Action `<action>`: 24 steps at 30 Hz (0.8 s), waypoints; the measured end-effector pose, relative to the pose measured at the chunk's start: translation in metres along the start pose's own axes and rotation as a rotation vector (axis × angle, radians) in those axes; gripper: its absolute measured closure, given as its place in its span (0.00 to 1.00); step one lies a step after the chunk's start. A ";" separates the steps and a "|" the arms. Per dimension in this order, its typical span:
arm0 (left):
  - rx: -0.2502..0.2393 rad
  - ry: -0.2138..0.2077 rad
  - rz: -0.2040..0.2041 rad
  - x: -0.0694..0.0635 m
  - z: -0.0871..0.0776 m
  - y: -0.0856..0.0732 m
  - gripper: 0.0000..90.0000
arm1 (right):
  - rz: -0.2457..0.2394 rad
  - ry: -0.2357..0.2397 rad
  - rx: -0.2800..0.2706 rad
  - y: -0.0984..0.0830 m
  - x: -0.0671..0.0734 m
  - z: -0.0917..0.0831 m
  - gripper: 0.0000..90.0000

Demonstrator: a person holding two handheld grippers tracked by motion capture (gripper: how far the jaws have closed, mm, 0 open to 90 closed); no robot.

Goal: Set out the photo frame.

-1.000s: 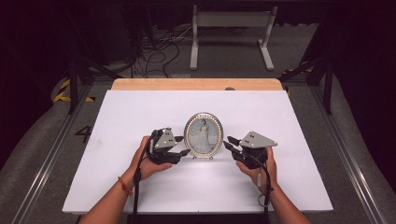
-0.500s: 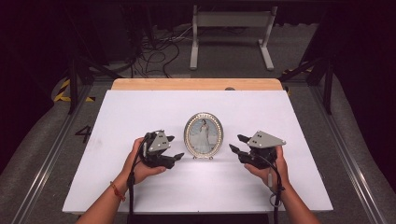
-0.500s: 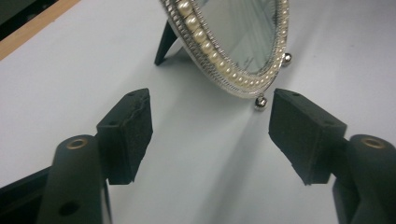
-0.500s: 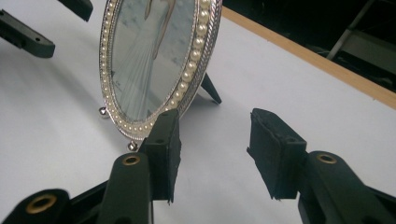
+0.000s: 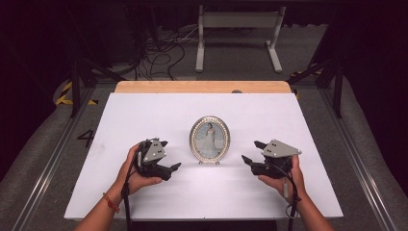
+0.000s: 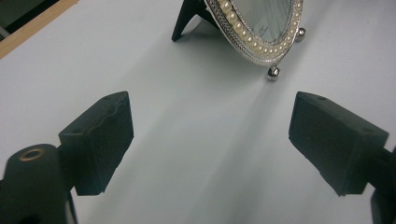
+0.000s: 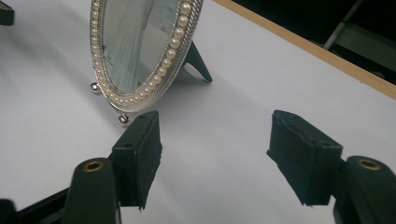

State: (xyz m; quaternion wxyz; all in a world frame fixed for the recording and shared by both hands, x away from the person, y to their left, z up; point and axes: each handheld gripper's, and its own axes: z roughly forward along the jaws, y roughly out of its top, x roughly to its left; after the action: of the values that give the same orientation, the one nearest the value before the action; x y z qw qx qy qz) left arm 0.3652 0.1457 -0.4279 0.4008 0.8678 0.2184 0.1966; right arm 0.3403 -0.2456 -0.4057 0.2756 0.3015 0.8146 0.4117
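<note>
An oval silver picture frame (image 5: 210, 140) with a pearl rim stands upright on its back strut and ball feet at the middle of the white table top (image 5: 144, 110). My left gripper (image 5: 169, 155) lies to its left, a little apart from it. Its jaws have just been opening and nothing is between them. My right gripper (image 5: 251, 151) is to the frame's right, also clear of it, and its jaws have likewise just been opening with nothing between them. The left gripper view has the frame (image 6: 261, 23) beyond the wide-apart jaws (image 6: 210, 116). In the right gripper view the frame (image 7: 140, 46) stands just past the left jaw (image 7: 215, 126).
A wooden strip (image 5: 202, 86) runs along the table's far edge. Beyond it a grey metal stand (image 5: 238, 29) and loose cables (image 5: 159, 53) sit on the dark floor. Metal rails (image 5: 48, 163) flank the table on both sides.
Both hands have drawn outward, away from the picture frame's sides, and both pairs of jaws stand wider. The frame has stayed upright in place.
</note>
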 end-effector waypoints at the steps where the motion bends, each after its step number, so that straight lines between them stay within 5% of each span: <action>1: 0.001 0.003 -0.001 0.000 -0.001 -0.002 0.16 | 0.004 -0.002 0.003 -0.001 -0.001 -0.001 0.35; 24: -0.006 0.058 -0.038 0.010 -0.044 -0.045 0.10 | 0.015 -0.030 0.007 -0.026 -0.008 -0.023 0.24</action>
State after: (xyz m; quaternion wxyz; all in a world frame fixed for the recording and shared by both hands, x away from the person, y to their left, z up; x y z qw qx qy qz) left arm 0.3413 0.2041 -0.4351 0.4008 0.8561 0.2459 0.2147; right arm 0.3226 -0.2755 -0.4139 0.2835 0.3149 0.8095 0.4064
